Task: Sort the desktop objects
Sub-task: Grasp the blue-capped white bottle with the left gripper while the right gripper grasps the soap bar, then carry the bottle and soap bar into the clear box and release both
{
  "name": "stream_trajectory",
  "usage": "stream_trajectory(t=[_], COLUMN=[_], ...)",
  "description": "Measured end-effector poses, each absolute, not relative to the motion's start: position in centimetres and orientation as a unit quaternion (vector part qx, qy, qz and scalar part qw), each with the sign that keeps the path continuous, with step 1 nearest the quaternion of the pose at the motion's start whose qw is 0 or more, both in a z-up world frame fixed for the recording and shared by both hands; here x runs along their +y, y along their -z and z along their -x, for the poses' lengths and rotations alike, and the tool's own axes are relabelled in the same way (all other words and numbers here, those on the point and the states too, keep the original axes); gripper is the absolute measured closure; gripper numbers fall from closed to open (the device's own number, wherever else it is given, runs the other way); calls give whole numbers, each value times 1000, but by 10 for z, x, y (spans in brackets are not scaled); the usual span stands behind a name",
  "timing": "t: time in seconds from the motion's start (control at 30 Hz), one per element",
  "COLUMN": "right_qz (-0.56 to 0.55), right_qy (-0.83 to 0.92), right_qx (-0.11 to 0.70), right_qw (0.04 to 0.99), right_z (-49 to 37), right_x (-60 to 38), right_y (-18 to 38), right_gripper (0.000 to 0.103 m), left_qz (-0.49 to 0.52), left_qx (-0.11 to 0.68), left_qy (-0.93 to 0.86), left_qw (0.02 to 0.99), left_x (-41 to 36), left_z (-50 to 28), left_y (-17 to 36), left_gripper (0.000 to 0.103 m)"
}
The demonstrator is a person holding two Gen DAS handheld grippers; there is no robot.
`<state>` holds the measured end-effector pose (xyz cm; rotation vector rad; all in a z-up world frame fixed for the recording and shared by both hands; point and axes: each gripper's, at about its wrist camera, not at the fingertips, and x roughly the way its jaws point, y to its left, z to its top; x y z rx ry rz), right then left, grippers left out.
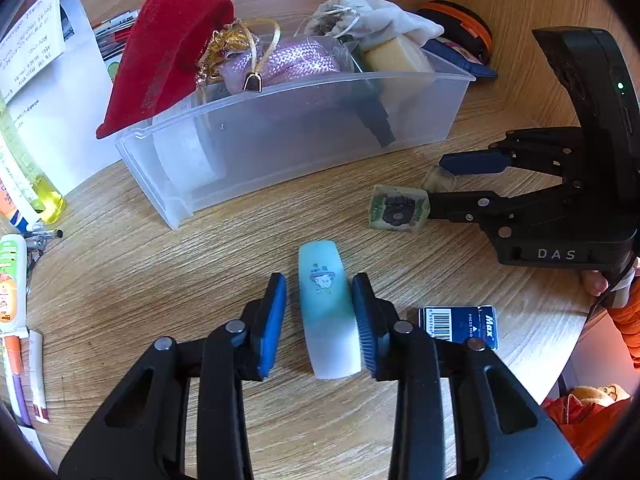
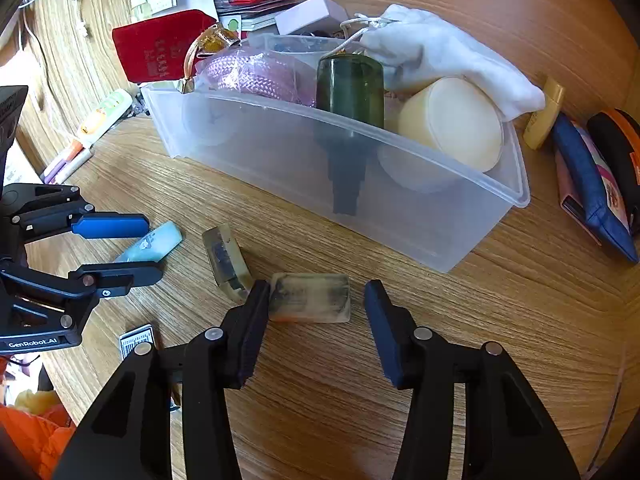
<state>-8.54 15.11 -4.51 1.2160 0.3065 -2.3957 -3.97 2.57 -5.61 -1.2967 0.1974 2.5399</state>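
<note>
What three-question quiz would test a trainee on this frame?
1. True or false: the left gripper straddles the blue eraser.
2. What lies between the right gripper's fingers?
3. Is the bin A) empty or B) holding items?

Key: 1. True, jaws open, not yet clamped. 2. A smudged translucent eraser; jaws open. 3. B.

Two erasers are set side by side on the tabletop before the bin; a third eraser is placed further left.
</note>
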Motion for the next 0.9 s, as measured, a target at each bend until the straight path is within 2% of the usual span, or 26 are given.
stream_trajectory(t=[0.07, 0.5, 0.9], right_qz=[-438, -433, -379], right_qy=[865, 872, 898], right_qx=[111, 52, 35], right_qw=[219, 223, 220], right_z=[85, 87, 73], right_x=[150, 163, 178], right_y=[44, 34, -4], right_gripper=[66, 66, 66], left_qz=[448, 405, 363], left_qx=[65, 21, -19], left_qy=[-881, -906, -923], left_qw=[140, 122, 125], left_x=[24, 14, 10], left_z=[40, 35, 39], left_y=[56, 30, -6], left_gripper=[78, 78, 78])
